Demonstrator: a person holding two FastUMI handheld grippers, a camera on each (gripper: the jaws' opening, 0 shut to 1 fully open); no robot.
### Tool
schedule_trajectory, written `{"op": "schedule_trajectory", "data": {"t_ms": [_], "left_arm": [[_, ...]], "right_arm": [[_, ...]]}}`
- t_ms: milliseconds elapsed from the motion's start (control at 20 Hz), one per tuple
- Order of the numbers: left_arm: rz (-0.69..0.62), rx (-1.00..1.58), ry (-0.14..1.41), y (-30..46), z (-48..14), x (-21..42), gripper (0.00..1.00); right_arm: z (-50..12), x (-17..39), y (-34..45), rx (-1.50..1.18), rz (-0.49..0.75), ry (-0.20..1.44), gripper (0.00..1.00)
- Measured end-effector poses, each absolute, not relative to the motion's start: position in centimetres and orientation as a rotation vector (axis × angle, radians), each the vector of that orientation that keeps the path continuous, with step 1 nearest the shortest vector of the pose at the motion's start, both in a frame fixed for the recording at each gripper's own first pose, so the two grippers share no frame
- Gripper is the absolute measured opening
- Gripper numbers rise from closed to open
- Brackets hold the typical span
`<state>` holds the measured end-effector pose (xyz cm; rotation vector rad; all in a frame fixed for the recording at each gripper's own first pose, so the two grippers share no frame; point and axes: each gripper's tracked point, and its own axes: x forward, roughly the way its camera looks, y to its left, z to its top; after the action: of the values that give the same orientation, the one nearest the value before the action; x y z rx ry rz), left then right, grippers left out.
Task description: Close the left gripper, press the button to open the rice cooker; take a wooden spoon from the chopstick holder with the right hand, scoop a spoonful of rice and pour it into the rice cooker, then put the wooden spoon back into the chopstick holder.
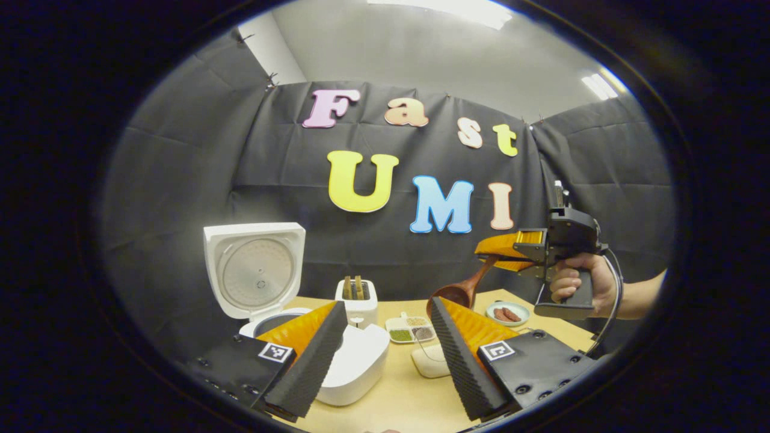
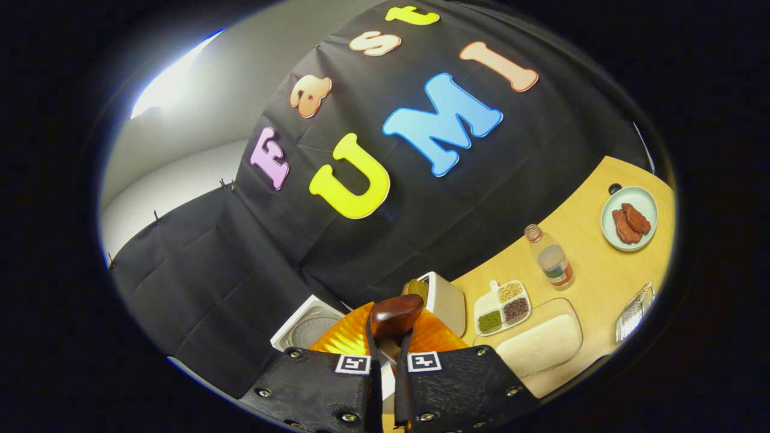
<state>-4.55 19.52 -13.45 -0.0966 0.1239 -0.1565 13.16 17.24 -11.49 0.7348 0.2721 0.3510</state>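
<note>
While the cooker stands lid-up at 9 o'clock, right gripper clamps spoon at 3 o'clock, left gripper spread wide.

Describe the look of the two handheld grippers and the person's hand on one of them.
The left gripper has black bolted plates, each with a square black-and-white marker, and ribbed wedge-shaped jaws. The right gripper has a black pistol-style handle, a boxy black body and a black cable looping below the hand. No sleeve is visible on the forearm. In the right gripper view its own plates carry similar markers.
</note>
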Motion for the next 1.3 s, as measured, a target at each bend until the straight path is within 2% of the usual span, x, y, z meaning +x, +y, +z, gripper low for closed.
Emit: {"op": "schedule_trajectory", "data": {"t_ms": [400,550,900,1300], "left_arm": [[-0.136,-0.094,0.128,17.8,-13.0,-2.6,0.96],[-0.143,-0.092,0.126,16.2,-12.5,-1.8,0.99],[-0.167,-0.101,0.146,12.8,-12.5,-0.6,0.96],[-0.158,-0.085,0.164,10.4,-12.4,-0.5,0.96]], "right_arm": [[-12.0,11.1,8.2,0.706,0.229,0.264,0.08],[-12.3,10.9,4.9,0.682,0.178,0.255,0.08],[-13.7,10.5,-2.0,0.553,0.055,0.264,0.08],[-17.7,10.0,-6.8,0.456,-0.054,0.306,0.08]]}}
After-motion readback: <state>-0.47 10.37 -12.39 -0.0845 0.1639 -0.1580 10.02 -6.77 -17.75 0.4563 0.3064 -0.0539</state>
